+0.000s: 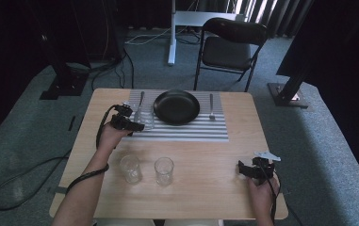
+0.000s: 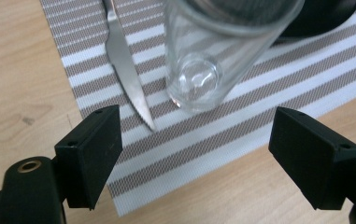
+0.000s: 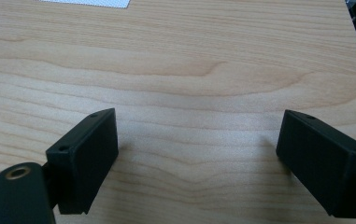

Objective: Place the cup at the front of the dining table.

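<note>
The clear, smooth drinking glass [image 2: 199, 65] is rigid, slippery, fragile; the left gripper [image 2: 194, 154], fingers wide, should clasp its lower wall

Left gripper view: the glass [image 2: 213, 51] is cut off by the top edge, rim out of frame; knife [image 2: 124, 65] handle cut off too; black plate [image 2: 320, 18] mostly behind the glass and past the edge. High view: that glass [image 1: 146, 117] is too small and faint to tell clearly. Right gripper view: placemat [image 3: 91, 3] is just a sliver at the top.
</note>
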A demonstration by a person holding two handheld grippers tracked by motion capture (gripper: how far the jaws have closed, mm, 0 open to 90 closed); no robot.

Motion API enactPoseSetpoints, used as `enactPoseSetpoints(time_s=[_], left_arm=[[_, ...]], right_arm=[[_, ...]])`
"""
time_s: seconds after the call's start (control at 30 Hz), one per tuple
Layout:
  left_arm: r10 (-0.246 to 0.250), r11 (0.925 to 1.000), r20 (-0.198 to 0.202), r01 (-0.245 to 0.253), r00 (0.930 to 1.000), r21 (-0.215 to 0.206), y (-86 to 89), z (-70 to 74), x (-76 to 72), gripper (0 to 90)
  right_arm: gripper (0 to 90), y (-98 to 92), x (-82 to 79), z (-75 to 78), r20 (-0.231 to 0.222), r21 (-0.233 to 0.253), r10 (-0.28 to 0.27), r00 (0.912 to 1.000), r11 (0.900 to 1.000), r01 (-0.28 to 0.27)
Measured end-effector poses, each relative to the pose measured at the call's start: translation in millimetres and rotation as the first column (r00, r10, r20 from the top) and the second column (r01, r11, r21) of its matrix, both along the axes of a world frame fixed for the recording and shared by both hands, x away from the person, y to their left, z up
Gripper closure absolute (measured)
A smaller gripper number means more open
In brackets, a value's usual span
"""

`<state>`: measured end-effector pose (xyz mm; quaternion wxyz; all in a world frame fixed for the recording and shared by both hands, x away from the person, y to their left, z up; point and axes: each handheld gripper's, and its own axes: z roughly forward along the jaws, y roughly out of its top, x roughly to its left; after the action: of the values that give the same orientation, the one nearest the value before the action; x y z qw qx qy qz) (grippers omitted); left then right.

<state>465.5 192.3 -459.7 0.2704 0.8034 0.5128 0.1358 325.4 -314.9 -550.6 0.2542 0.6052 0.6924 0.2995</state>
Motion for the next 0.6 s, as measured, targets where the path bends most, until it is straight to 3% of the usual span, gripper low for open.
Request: enactPoseSetpoints(time_s=[0.17, 0.23, 0.4, 0.6], left_arm=[[0.005, 0.9999, -0.011, -0.005, 0.9999, -0.014, 7.3, -2.0, -4.8, 18.0], [0.006, 1.0, -0.014, -0.006, 0.9999, 0.006, 12.1, -4.4, -8.3, 18.0], [0.024, 0.9996, -0.018, -0.024, 0.9996, -0.012, 20.9, -7.9, -15.0, 18.0], [0.023, 0.9996, -0.036, -0.023, 0.9991, 0.019, 30.5, -13.7, -22.1, 18.0]], right_arm=[[12.2, 0.0, 0.0, 0.0, 0.0, 0.0, 0.0, 1.0, 1.0, 0.0], [12.2, 0.0, 0.0, 0.0, 0.0, 0.0, 0.0, 1.0, 1.0, 0.0], [12.2, 0.0, 0.0, 0.0, 0.0, 0.0, 0.0, 1.0, 1.0, 0.0], [12.2, 0.0, 0.0, 0.0, 0.0, 0.0, 0.0, 1.0, 1.0, 0.0]])
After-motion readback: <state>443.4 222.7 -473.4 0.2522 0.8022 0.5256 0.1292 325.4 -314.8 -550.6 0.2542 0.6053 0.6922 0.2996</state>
